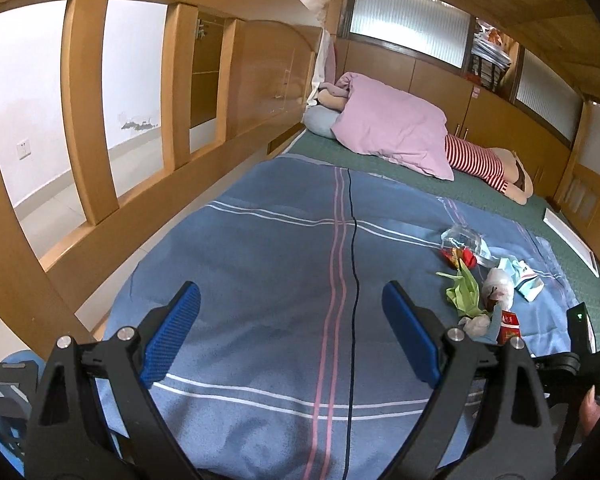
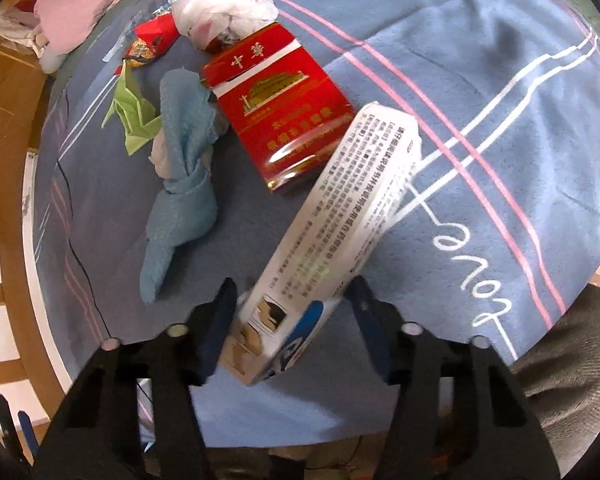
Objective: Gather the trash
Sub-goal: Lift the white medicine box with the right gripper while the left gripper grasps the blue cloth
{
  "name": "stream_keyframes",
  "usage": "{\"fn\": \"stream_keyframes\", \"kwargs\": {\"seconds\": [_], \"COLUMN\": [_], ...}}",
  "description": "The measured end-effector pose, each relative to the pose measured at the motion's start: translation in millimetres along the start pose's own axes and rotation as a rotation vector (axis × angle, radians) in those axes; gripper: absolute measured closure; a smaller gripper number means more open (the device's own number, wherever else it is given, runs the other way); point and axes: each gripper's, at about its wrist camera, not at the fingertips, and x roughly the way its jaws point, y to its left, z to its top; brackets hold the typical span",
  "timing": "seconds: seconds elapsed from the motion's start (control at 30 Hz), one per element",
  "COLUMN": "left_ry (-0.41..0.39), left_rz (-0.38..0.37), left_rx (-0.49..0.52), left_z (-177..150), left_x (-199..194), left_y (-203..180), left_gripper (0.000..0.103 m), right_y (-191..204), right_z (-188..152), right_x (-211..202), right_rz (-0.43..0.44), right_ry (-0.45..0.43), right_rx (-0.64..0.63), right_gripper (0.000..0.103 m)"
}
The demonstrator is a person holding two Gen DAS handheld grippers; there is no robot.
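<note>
On the bed (image 1: 268, 240), trash heaped at its right side.
Right view only: right gripper (image 2: 292, 300) fingers straddle white box (image 2: 340, 216) beside red pack (image 2: 284, 120); contact unclear. Left view only: left gripper (image 1: 292, 304) spread, empty, pillow (image 1: 392, 128) beyond.

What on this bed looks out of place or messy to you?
A scatter of litter lies on the blue striped sheet: a red cigarette pack, crumpled green paper, a twisted blue cloth and a white plastic wad. A white printed box sits between the right gripper's fingers.
</note>
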Motion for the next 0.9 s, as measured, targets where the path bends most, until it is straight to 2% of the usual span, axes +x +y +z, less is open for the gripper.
{"fn": "stream_keyframes", "kwargs": {"seconds": [0.1,0.3,0.47,0.63,0.73,0.8,0.9], "left_ry": [0.0,0.003,0.029,0.068,0.091,0.113,0.153], "left_rz": [-0.004,-0.025,-0.094,-0.169,-0.222,-0.279,-0.339], "left_rx": [0.013,0.064,0.165,0.326,0.401,0.441,0.451], "left_z": [-1,-5,-14,-38,-53,-62,-70], "left_x": [-1,-2,1,10,20,31,51], "left_y": [-5,-21,-50,-108,-146,-173,-197], "left_gripper": [0.011,0.011,0.011,0.009,0.009,0.009,0.009], "right_y": [-9,-32,-54,-87,-101,-112,-133], "right_z": [-1,-7,-14,-13,1,7,12], "right_x": [-7,-16,-38,-63,-65,-66,-68], "right_rz": [0.02,0.071,0.094,0.097,0.099,0.105,0.123], "right_ry": [0.011,0.013,-0.034,-0.116,-0.141,-0.157,-0.164], "right_rx": [-0.025,-0.049,-0.079,-0.084,-0.053,-0.035,-0.004], "right_gripper": [0.073,0.073,0.075,0.075,0.075,0.075,0.075]}}
